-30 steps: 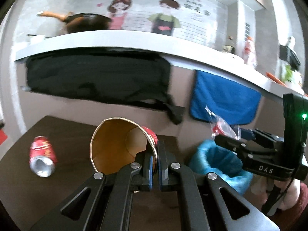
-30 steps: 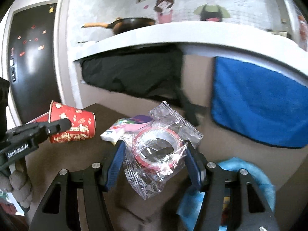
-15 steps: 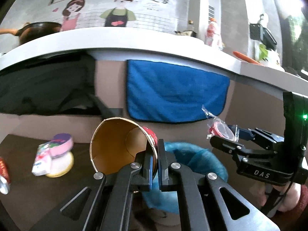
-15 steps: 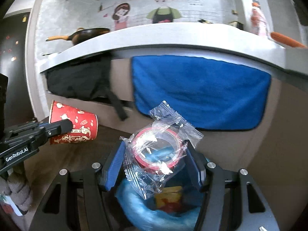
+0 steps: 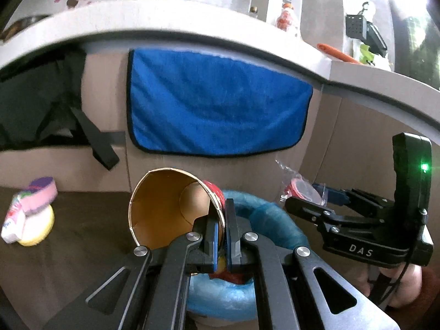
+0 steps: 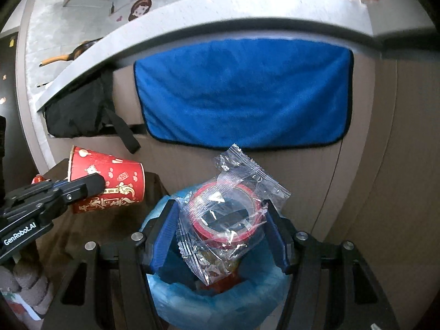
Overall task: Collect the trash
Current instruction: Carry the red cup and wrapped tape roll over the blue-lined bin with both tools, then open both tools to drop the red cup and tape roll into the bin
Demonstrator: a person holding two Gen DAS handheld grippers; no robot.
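Left gripper (image 5: 222, 221) clamped on paper cup (image 5: 170, 206) rim; right gripper (image 6: 222, 233) half-open, clamped on bagged tape roll (image 6: 227, 214) above bin (image 6: 220, 305).

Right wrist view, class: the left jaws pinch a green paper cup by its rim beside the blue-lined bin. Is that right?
Not quite. The right wrist view shows the paper cup is red with gold print, not green. The left jaws do pinch its rim beside the blue-lined bin.

This is a kitchen in a home. A long grey counter (image 6: 247, 8) runs across the top, and a frying pan (image 6: 79, 51) sits near its left end. Cartoon cook stickers (image 6: 140, 7) are on the wall. A blue towel (image 6: 244, 93) hangs under the counter's edge, above a bin with a blue bag (image 6: 220, 302).
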